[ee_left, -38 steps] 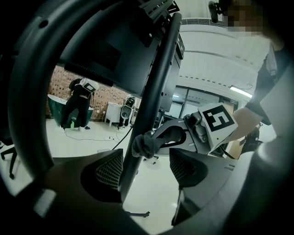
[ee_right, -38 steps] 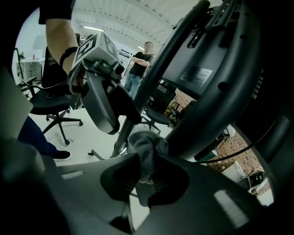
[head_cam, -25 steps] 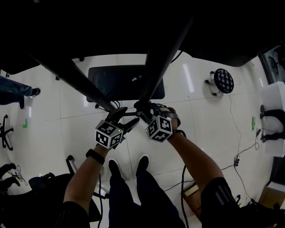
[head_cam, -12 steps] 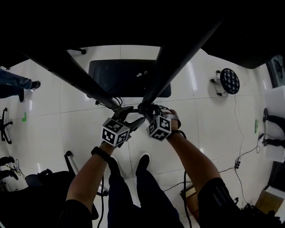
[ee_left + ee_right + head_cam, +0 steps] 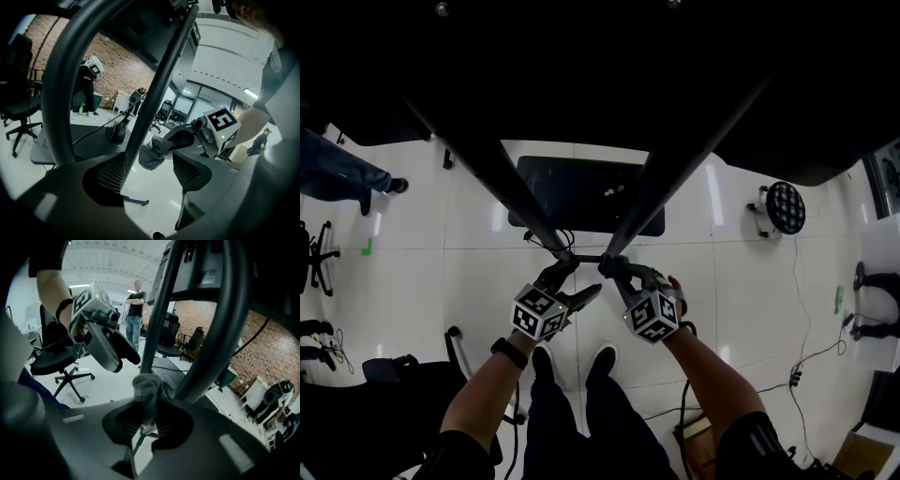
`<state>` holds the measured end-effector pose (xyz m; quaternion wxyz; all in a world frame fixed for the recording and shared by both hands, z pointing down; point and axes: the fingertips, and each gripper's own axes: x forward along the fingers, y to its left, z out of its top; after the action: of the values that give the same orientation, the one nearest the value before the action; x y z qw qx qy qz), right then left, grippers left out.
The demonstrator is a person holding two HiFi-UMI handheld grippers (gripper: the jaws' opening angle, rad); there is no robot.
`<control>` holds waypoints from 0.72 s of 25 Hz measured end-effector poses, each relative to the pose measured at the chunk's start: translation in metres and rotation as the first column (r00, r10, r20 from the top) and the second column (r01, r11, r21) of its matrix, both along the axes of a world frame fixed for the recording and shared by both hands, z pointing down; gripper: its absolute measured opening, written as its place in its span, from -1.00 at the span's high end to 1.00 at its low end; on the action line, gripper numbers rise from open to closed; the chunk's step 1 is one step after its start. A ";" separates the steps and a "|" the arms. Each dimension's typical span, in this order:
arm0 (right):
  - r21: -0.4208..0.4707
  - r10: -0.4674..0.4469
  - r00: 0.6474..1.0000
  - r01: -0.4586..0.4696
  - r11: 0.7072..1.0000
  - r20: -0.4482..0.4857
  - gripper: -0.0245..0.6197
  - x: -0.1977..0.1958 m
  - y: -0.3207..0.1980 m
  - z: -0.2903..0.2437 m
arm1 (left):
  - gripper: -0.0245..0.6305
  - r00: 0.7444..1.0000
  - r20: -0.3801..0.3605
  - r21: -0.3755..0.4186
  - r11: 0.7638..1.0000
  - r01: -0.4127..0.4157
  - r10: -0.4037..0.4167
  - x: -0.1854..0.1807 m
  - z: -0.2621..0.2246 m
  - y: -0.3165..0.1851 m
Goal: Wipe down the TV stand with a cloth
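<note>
**Operator:** Which step is in hand?

**Technician:** Judged from the cloth's position, wiping an upright of the TV stand. The right gripper is clamped on the grey cloth. The cloth bunches above the jaws and lies against the lower part of the thick upright. In the head view this gripper sits low, where the two uprights converge.

**Operator:** And the left gripper?

**Technician:** The left gripper is empty, with its jaws apart. One jaw stands just beside the slanted upright, and the cloth shows beyond the gap.

**Operator:** What does the next move call for?

**Technician:** Probably a stroke along the upright with the clamp kept firm and the cloth held against the tube. The left gripper should stay clear of that path.

**Operator:** Edges and clearance?

**Technician:** Room is tight at the work point. The two grippers are near each other and the second upright is close by. The dark base plate lies on the floor just beyond, and the person's shoes are just behind. The white floor is open to either side, and the office chair is well apart at far left
</note>
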<state>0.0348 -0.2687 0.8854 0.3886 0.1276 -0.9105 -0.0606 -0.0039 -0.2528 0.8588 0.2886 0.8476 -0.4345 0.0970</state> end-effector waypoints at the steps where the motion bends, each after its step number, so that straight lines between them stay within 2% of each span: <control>1: -0.009 0.007 0.999 -0.006 1.000 0.031 0.80 0.001 0.006 -0.019 | -0.12 1.000 0.007 0.018 1.000 0.009 -0.009 -0.003 -0.016 0.006; 5: 0.006 0.014 0.991 -0.015 1.000 0.132 0.80 0.006 0.027 -0.092 | -0.12 0.998 0.025 0.092 0.994 0.057 -0.059 -0.016 -0.081 0.030; 9: -0.015 0.062 0.966 -0.060 0.998 0.252 0.80 0.007 0.043 -0.164 | -0.12 0.997 0.044 0.149 0.987 0.055 -0.063 -0.016 -0.137 0.058; 18: -0.055 0.145 0.889 -0.135 0.989 0.434 0.80 0.015 0.098 -0.286 | -0.11 0.995 -0.020 0.307 0.946 0.102 -0.101 -0.027 -0.263 0.120</control>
<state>0.0498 -0.1707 0.5995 0.1794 0.1988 -0.9634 0.0083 -0.0312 -0.1327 0.5957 0.1585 0.8590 -0.4868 0.0114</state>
